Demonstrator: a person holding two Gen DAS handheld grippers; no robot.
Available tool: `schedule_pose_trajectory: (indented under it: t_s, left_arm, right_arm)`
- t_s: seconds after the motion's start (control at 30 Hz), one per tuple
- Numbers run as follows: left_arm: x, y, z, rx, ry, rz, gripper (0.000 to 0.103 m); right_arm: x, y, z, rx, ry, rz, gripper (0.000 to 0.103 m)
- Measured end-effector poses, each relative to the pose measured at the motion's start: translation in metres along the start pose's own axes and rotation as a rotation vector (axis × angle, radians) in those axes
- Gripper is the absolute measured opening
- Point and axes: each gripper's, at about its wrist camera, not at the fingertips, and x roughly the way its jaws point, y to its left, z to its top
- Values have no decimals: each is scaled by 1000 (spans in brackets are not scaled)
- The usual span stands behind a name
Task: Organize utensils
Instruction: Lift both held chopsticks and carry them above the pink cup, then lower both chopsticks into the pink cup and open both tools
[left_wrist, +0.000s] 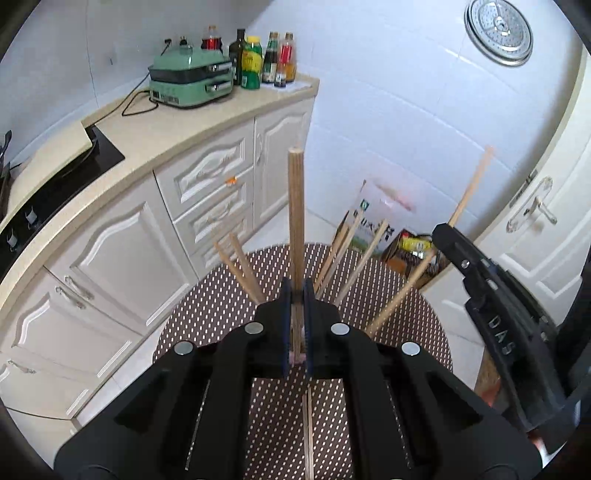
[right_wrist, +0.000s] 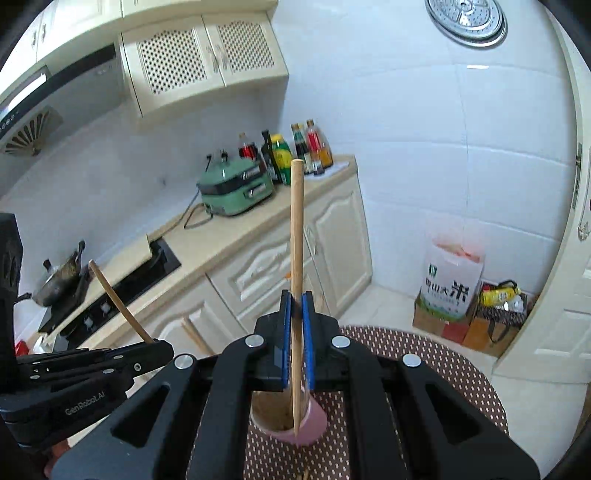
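Observation:
My left gripper (left_wrist: 296, 291) is shut on a wooden chopstick (left_wrist: 296, 214) that points straight up. Several more chopsticks (left_wrist: 354, 251) fan out around its fingers, their lower ends hidden. My right gripper (right_wrist: 296, 299) is shut on another chopstick (right_wrist: 296, 229), whose lower tip hangs inside a pink cup (right_wrist: 314, 421) on the dotted tablecloth (right_wrist: 424, 354). Each view shows the other gripper: the right gripper (left_wrist: 443, 230) with its chopstick (left_wrist: 471, 188), and the left gripper (right_wrist: 162, 345) with its chopstick (right_wrist: 114, 299).
Two chopsticks (left_wrist: 308, 424) lie on the round table's brown dotted cloth (left_wrist: 207, 314). Beyond are a counter (left_wrist: 177, 129) with a green cooker (left_wrist: 190, 79), bottles (left_wrist: 258, 59) and a stove (right_wrist: 122, 288) with a pan (right_wrist: 59, 280). A rice bag (right_wrist: 450, 284) and boxes stand by the door (left_wrist: 535, 206).

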Motion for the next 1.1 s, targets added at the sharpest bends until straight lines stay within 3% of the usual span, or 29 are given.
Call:
schedule_pose_trajectory:
  t_s: [0.17, 0.9, 1.1]
  left_arm:
    - [7, -2, 10, -4, -19, 35, 6]
    - [91, 20, -35, -109, 149, 60, 6]
    - [92, 18, -43, -59, 74, 83, 8]
  right_arm:
    - [18, 6, -4, -38, -31, -12, 5]
    - [82, 12, -73, -118, 235, -44, 5]
    - [91, 14, -87, -138, 292, -48, 5]
